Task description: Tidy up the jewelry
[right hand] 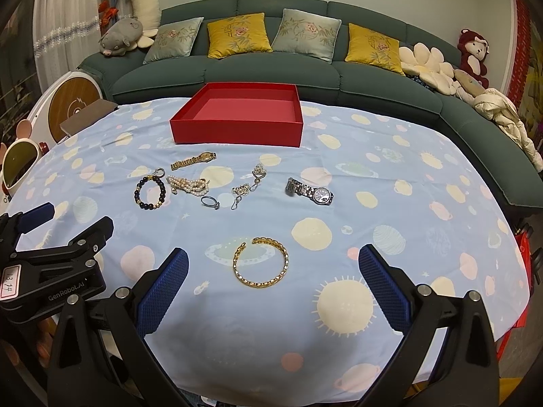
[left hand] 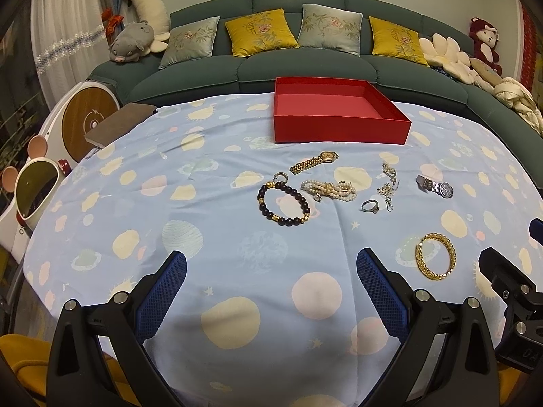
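Note:
An empty red box (left hand: 341,125) (right hand: 237,129) stands at the far side of the table. In front of it lie a gold watch (left hand: 314,161) (right hand: 192,160), a dark bead bracelet (left hand: 283,202) (right hand: 151,192), a pearl bracelet (left hand: 328,190) (right hand: 187,185), a silver ring (left hand: 370,206) (right hand: 210,202), silver earrings (left hand: 388,183) (right hand: 249,185) and a silver watch (left hand: 436,186) (right hand: 309,192). A gold bangle (left hand: 435,255) (right hand: 260,263) lies nearest. My left gripper (left hand: 271,285) is open over bare cloth. My right gripper (right hand: 273,283) is open, with the bangle just beyond and between its fingers.
A blue planet-print cloth (left hand: 210,210) (right hand: 390,203) covers the round table. A green sofa (left hand: 305,68) with cushions and plush toys runs behind it. A brown notebook (left hand: 118,123) lies at the table's far left edge. White round devices (left hand: 85,118) stand left of the table.

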The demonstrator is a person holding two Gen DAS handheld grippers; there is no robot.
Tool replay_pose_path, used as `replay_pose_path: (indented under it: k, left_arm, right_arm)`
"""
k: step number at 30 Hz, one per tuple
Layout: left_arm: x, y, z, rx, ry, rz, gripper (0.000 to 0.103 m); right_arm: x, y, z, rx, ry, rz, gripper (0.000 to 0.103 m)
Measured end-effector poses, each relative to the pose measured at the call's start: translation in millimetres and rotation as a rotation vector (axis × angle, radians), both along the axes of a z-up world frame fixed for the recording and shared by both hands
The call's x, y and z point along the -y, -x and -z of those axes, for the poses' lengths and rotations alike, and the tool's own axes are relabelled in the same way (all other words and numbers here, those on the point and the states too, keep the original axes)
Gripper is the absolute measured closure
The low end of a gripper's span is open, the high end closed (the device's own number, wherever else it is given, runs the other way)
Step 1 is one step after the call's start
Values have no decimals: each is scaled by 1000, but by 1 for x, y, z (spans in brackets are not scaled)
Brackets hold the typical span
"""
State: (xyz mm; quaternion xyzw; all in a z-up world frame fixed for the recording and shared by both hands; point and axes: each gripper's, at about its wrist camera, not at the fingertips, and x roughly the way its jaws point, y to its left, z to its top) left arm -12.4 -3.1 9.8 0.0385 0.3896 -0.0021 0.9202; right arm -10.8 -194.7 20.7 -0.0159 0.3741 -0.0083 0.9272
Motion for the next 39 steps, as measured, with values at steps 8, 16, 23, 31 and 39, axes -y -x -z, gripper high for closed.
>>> replay_pose_path:
  k: [8,16,23,31,39]
  left_arm:
    - [-5,-1,1,-22,19,-3,5]
    - [-5,-2,1,-20,16,-2,5]
    - [-4,-2,1,-19,12,-1,5]
    - [-4,-2,1,-19,9,-1,5]
    - [-4,-2,1,-18,7,-2,5]
  right_arm:
    - [-1,0,0,1,1,0,5]
    - [-2,1,0,2,4,1,5]
    - [-2,1,0,3,5,0,5]
    - [-3,2,0,3,5,0,5]
    - [-2,1,0,3,3,1,5]
